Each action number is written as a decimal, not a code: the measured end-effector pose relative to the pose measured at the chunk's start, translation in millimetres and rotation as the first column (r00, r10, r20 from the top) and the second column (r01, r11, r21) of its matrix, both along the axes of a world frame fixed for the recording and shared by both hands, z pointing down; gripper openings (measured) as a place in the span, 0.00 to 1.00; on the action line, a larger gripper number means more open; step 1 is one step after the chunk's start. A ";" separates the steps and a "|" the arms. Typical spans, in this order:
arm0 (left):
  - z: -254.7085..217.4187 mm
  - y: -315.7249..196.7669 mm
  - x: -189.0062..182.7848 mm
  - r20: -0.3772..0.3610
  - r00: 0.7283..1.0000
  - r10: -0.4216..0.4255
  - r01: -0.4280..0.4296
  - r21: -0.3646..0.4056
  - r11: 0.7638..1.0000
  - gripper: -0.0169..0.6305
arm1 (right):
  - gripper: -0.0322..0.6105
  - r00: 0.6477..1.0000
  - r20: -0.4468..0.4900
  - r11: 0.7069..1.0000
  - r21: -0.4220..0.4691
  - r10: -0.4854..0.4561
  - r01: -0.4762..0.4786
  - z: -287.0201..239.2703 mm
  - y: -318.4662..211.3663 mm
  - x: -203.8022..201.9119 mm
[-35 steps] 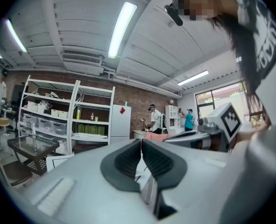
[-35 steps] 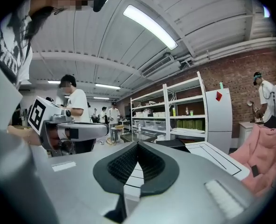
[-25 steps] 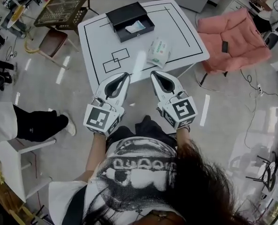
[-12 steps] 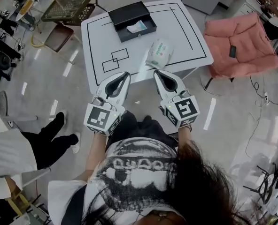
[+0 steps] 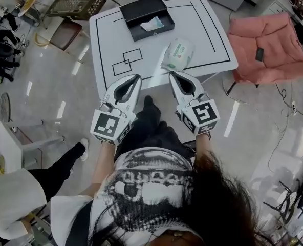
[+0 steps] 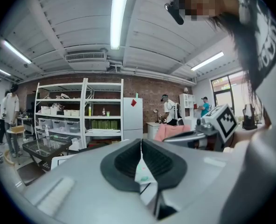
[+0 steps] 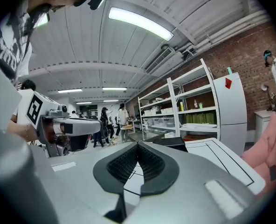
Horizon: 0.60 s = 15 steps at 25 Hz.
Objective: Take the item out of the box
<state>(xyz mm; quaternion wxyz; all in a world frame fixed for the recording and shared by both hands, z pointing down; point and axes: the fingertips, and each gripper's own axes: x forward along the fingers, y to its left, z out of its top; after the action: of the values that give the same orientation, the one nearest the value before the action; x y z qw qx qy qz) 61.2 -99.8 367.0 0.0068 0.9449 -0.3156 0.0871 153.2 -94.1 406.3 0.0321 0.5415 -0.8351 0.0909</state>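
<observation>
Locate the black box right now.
Head view, top centre: the black box sits open at the far side of the white table, a small packet inside it; the green-and-white pack lies nearer the person, to its right.

Table (image 5: pixel 213 35) in the upper centre of the frame. A box (image 5: pixel 139 9) sits at its top edge, a packet (image 5: pixel 152 23) inside. A pouch (image 5: pixel 178 53) lies lower right of the box, near the table's bottom edge.

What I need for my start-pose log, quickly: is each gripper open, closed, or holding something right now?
Left gripper: jaws closed, holding nothing.
Right gripper: jaws closed, holding nothing.
</observation>
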 end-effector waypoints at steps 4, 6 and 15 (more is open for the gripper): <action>1.3 -22.9 2.3 0.001 1.000 -0.002 0.002 -0.001 1.000 0.03 | 0.05 1.000 -0.014 1.000 -0.008 0.005 -0.005 1.5 -25.9 7.4; 2.1 -38.8 1.9 -0.003 1.000 -0.011 0.011 -0.003 1.000 0.03 | 0.05 1.000 -0.022 1.000 -0.015 0.002 -0.002 3.2 -42.1 9.8; 3.7 -111.5 -6.0 0.011 1.000 -0.016 0.016 0.008 1.000 0.03 | 0.05 0.995 -0.098 0.998 -0.052 -0.022 0.017 12.0 -128.1 11.6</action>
<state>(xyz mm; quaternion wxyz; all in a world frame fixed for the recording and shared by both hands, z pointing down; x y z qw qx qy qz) 55.2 -211.3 370.8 0.0021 0.9418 -0.3236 0.0909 164.8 -222.2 418.3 0.0880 0.5360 -0.8353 0.0850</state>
